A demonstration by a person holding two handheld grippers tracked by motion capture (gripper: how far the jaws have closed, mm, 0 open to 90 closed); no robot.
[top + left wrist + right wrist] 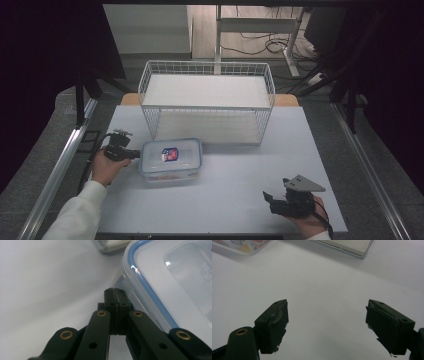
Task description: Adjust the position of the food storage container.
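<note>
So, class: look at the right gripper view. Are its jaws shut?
No: the right gripper has its two jaws standing wide apart, with bare white table between them.

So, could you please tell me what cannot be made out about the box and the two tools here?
- Food box contents: high view, too small and blurred under the lid; left gripper view, the frosted lid hides them.
- Lid label: high view, too small to read.
- Whether the shut left tool touches the box's side: left gripper view, contact unclear.
- Right tool, open: high view, the hand is cut off by the bottom edge.
</note>
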